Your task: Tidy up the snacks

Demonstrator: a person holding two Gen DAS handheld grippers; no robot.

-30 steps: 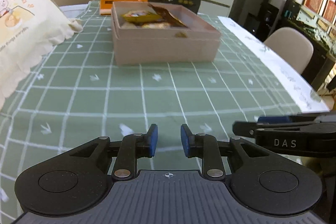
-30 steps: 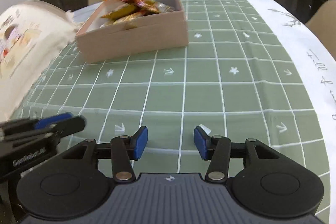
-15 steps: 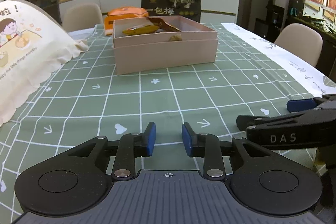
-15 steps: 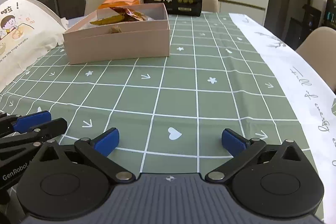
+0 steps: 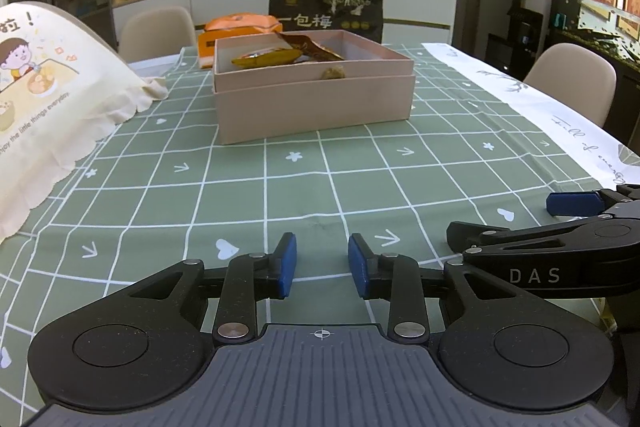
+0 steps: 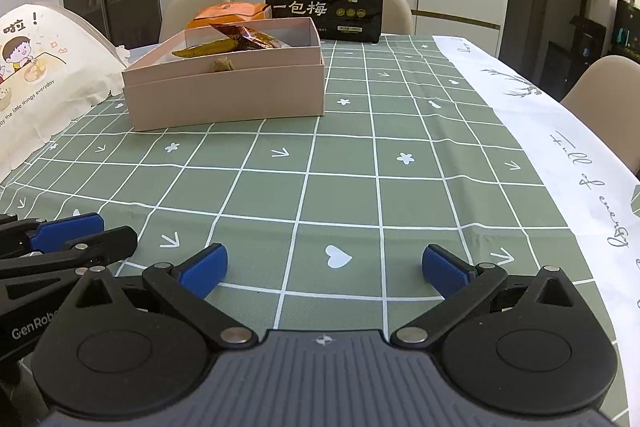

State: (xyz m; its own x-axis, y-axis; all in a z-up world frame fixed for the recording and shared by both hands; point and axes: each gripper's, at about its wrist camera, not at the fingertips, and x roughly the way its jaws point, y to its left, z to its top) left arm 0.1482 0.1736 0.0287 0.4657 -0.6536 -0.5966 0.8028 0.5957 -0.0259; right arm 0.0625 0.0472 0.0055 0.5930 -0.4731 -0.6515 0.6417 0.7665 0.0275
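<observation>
Cream bag (image 5: 44, 99): far left on the green checked tablecloth (image 5: 304, 187), cartoon print facing up.
Left gripper (image 5: 322, 263): near edge, low over the cloth, blue pads a narrow gap apart with nothing between them.
Pink box (image 5: 312, 95): far centre, lid off, holding wrapped snacks (image 5: 280, 55).
Orange packet (image 6: 230, 13): just behind the box.
Black pouch (image 6: 326, 1): upright behind the box, far end.
Right gripper (image 6: 324, 265): near edge, fingers spread wide, empty.
</observation>
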